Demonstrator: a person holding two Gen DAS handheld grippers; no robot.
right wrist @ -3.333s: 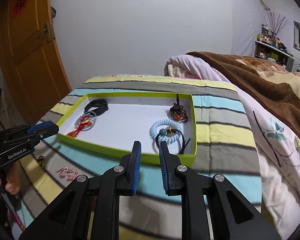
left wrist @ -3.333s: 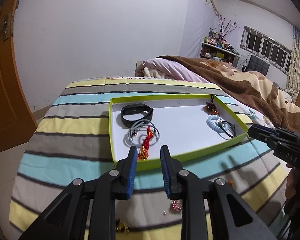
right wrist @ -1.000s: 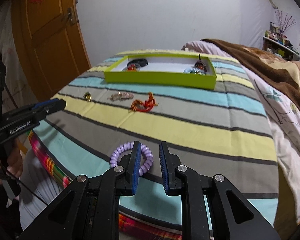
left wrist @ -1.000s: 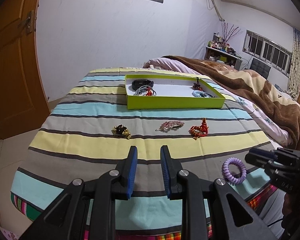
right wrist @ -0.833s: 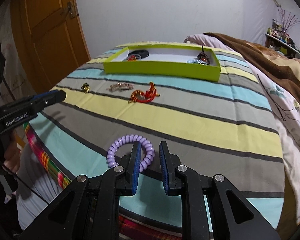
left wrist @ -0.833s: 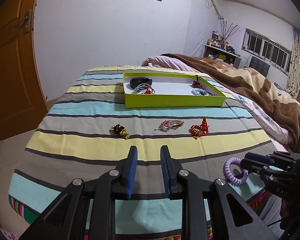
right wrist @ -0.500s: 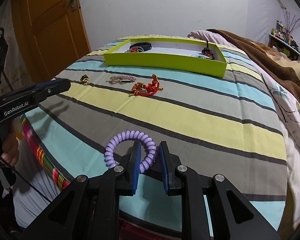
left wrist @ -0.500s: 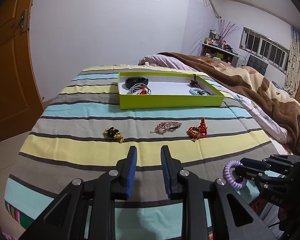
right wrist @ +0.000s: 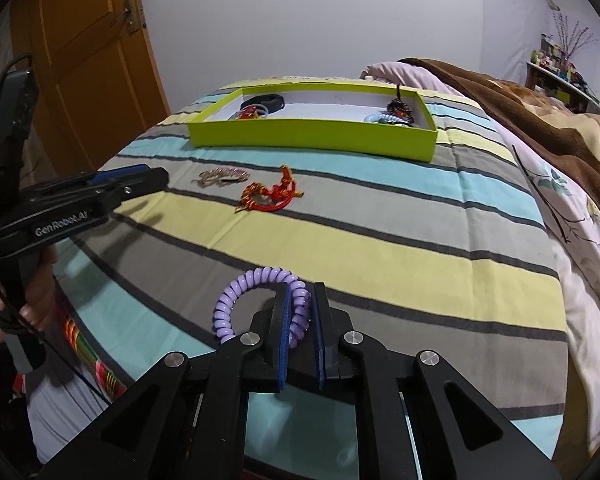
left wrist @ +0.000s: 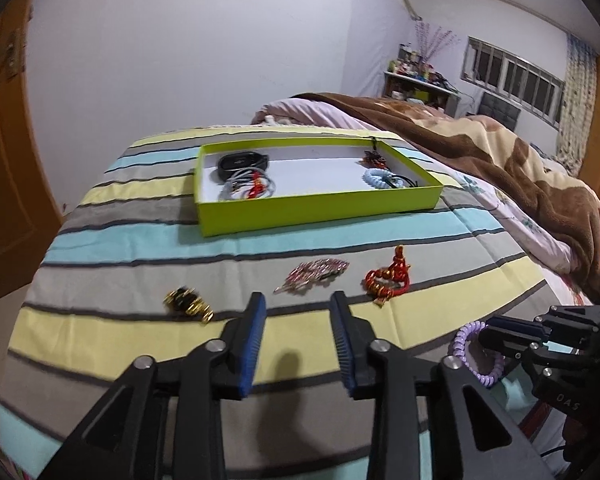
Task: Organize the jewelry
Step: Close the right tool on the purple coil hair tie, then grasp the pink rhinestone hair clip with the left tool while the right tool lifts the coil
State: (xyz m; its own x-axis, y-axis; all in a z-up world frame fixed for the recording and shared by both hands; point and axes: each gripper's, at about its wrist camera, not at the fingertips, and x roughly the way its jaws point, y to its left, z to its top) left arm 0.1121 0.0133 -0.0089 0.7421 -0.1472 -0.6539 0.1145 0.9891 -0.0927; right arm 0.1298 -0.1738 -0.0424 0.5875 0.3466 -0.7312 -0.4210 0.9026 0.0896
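Observation:
My right gripper (right wrist: 301, 292) has its jaws closing, and its pads press on one side of a purple coil hair tie (right wrist: 240, 284) near the bed's front edge. The tie (left wrist: 474, 354) also shows at the right of the left wrist view. My left gripper (left wrist: 298, 300) has its jaws opening wide with nothing between them. It hangs over the striped cover just short of a pink feather brooch (left wrist: 312, 274). A gold and black brooch (left wrist: 188, 304) lies to its left, a red knotted bracelet (left wrist: 388, 276) to its right. Farther back sits the green tray (left wrist: 320, 210).
The tray holds a black band (left wrist: 242, 162), grey rings with a red charm, a pale blue coil (left wrist: 376, 180) and a dark beaded pendant. A brown blanket (left wrist: 520, 168) covers the bed's right side. An orange door (right wrist: 88, 60) stands at the left. A hand (right wrist: 4, 312) holds the left gripper's handle.
The left gripper moved forward toward the brooches and its jaws spread wide. The right jaws narrowed onto the purple coil, which now sits pinched between the pads.

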